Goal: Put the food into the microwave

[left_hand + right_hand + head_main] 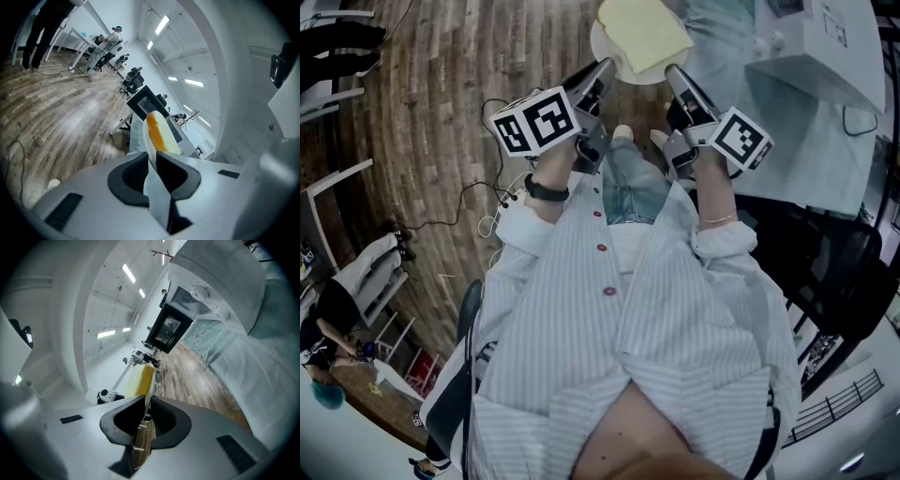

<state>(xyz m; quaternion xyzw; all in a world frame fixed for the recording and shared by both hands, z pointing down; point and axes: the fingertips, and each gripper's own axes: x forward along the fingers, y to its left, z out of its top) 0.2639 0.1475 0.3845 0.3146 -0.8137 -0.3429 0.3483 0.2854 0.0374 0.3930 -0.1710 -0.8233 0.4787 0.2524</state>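
One white plate with one bread slice hangs at 12 o'clock over the wooden floor. Two tongs pinch its rim, the left tongs at 7 o'clock and the right tongs at 5. One microwave sits at 2 o'clock on the draped counter.

Brown wood-plank floor with a black cable lying on it. White walls, ceiling strip lights, white desks and dark chairs beyond.
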